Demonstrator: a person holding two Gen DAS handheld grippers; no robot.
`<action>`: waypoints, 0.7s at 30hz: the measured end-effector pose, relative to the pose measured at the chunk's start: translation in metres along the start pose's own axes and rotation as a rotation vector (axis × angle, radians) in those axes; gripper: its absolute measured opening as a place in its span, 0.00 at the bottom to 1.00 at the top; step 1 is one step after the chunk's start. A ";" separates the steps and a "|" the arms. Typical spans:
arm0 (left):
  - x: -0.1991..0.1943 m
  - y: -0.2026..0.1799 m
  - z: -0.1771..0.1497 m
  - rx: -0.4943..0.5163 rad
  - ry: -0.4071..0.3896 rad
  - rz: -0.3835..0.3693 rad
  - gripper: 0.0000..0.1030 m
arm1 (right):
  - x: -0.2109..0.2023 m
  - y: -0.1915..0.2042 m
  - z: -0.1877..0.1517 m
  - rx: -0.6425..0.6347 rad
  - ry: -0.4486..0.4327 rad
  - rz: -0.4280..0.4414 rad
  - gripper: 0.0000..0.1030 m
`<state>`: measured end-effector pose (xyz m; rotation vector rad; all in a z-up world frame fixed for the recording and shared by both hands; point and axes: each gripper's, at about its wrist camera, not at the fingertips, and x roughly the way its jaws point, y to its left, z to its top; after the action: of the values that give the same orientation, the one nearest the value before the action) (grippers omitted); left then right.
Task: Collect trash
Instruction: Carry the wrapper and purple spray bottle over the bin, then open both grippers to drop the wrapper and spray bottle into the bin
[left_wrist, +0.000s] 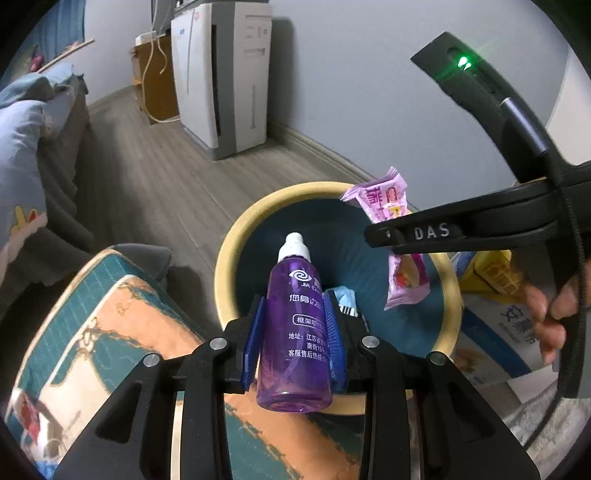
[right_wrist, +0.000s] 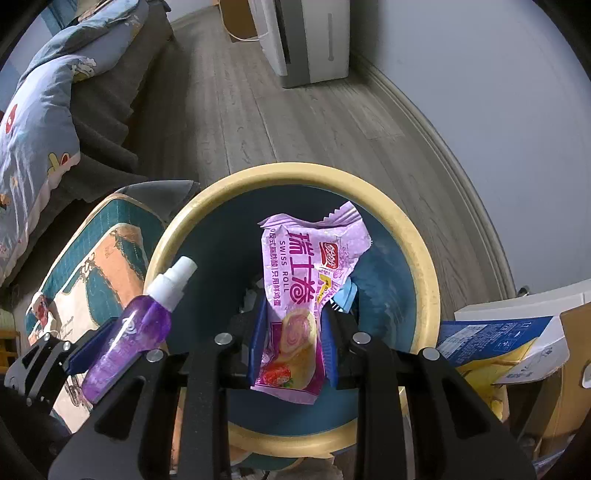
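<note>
clenched on a translucent purple bottle (left_wrist: 295, 332), left tool (left_wrist: 295, 328); right tool (right_wrist: 291, 328) grips a crinkly pink wrapper (right_wrist: 303, 295) (glossy film) over the round yellow-rimmed bin (right_wrist: 424, 266), grey plank floor (right_wrist: 258, 110).

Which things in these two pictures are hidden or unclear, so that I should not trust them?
- Bin contents: in both wrist views the purple spray bottle and the pink Swiss roll wrapper cover most of the inside of the trash bin; only a blue scrap shows.
- Bottle label, left wrist view: the left gripper pads hide its edges.
- Boxes at the right: cut off by the image edge, print too small.
</note>
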<state>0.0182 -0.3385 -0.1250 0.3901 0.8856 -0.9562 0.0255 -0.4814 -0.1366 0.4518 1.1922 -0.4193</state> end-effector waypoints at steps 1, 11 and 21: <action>0.002 0.000 0.000 0.004 0.003 -0.001 0.33 | 0.001 0.000 0.000 0.000 0.002 -0.003 0.25; 0.018 -0.015 -0.001 0.059 0.030 0.010 0.33 | 0.001 -0.003 0.002 0.010 0.000 -0.016 0.27; 0.004 -0.005 -0.003 0.033 0.007 0.039 0.48 | -0.003 -0.003 0.003 0.026 -0.012 -0.025 0.50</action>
<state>0.0138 -0.3414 -0.1301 0.4376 0.8666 -0.9344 0.0255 -0.4852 -0.1330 0.4569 1.1828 -0.4587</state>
